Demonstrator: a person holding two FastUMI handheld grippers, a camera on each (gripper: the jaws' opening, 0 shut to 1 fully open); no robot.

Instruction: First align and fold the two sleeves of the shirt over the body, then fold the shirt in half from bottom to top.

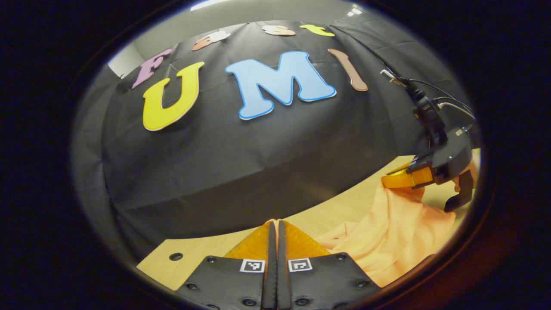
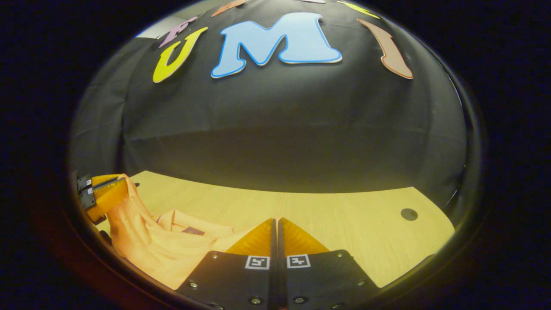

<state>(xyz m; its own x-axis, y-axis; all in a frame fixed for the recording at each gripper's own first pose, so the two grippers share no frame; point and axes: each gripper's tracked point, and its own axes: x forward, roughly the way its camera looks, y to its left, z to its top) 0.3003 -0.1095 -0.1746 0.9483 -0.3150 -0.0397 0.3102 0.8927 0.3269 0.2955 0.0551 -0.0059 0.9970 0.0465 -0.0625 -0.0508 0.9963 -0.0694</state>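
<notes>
1. Left gripper view: the left gripper [image 1: 277, 226] has its fingers pressed together, and the orange shirt [image 1: 394, 232] drapes off to its side over the wooden table [image 1: 163, 262]
2. Right gripper view: the right gripper [image 2: 276, 224] is likewise closed, with cloth running up to it
3. Both appear to pinch and lift the shirt, though the pinch itself is hidden
4. No finished fold can be made out; the sleeve folds and the bottom-to-top fold probably remain

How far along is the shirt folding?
Midway, it seems. Both tongs, left and right, are shut and each pinches the orange shirt, lifting it off the wooden table. The cloth hangs bunched, so I cannot tell whether the sleeves are folded. No neat final fold shows yet.
</notes>
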